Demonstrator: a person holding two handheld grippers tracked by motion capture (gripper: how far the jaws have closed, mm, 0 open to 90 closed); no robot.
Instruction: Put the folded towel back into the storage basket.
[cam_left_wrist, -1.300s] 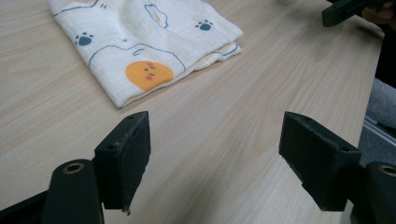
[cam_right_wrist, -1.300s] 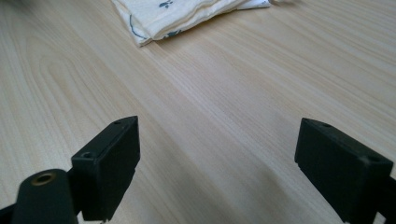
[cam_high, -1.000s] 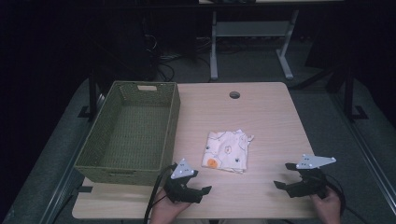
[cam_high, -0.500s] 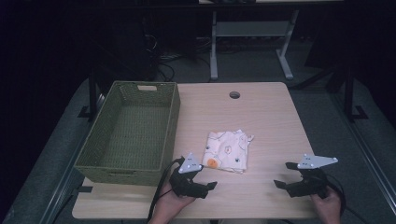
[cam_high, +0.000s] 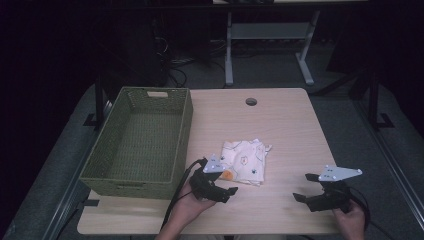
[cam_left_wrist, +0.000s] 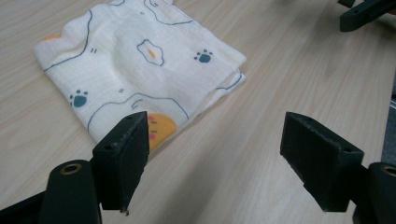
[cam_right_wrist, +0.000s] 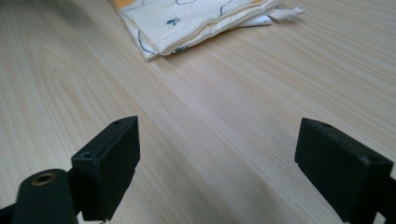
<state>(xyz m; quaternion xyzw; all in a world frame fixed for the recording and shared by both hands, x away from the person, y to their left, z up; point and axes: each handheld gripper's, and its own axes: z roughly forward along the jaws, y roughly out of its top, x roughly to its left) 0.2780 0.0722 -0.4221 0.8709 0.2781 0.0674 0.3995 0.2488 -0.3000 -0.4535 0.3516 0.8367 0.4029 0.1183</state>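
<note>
Your left claw (cam_high: 223, 186) is hovering released at the folded cloth's (cam_high: 246, 160) 7 o'clock corner, one jaw just over the orange patch, gripping nothing. The cloth is lying flat mid-tabletop (cam_high: 280, 120), just beside the green basket (cam_high: 140, 145) at its 9 o'clock. Your right claw (cam_high: 306, 188) is sitting released at 4 o'clock, well apart.

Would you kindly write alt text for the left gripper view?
A folded cream cloth printed with paw prints lies on a pale wooden table, just beyond the open black jaws of the left hand-held gripper.
</note>
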